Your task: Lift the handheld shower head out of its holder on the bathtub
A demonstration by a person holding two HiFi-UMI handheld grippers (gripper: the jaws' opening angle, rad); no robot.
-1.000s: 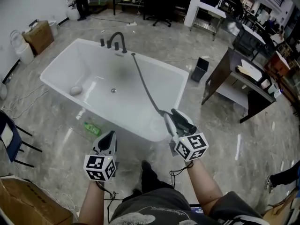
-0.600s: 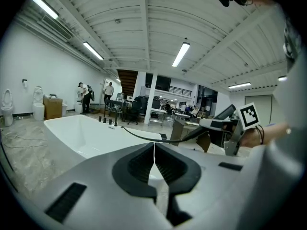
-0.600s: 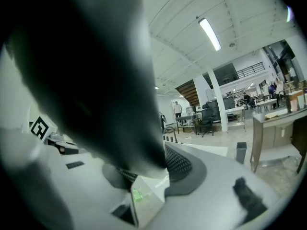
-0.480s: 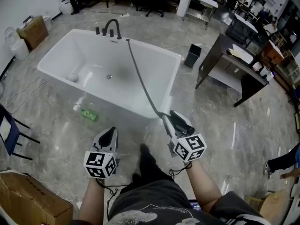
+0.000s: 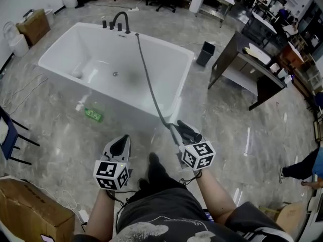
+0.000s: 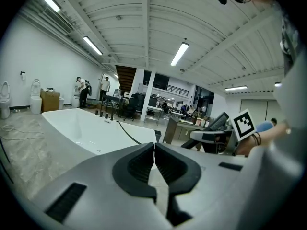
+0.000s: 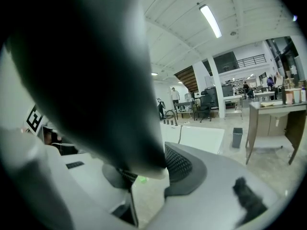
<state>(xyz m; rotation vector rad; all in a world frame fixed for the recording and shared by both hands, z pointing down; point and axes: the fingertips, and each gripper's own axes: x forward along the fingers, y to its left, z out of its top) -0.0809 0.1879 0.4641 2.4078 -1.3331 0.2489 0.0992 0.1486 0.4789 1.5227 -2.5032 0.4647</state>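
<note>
The handheld shower head [image 5: 175, 133] is out of its holder and held over the floor, well short of the white bathtub [image 5: 184, 57]. My right gripper [image 5: 180, 129] is shut on it; in the right gripper view it fills the upper left as a dark blurred mass [image 7: 86, 71] between the pads. Its grey hose [image 5: 147, 79] runs from the tub's far rim beside the black faucet [image 5: 119, 22] over the near rim to the head. My left gripper [image 5: 121, 141] hangs beside it to the left, jaws shut and empty [image 6: 154, 150].
A green bottle [image 5: 93, 115] lies on the floor by the tub. A cardboard box [image 5: 30, 213] stands at the lower left, a blue chair [image 5: 7, 139] at the left edge. A dark desk [image 5: 252, 69] and a black bin [image 5: 205, 53] stand right of the tub.
Both grippers have drawn back from the tub toward the person and sunk a little. The shower head went with the right gripper, and the hose now stretches further past the near rim.
</note>
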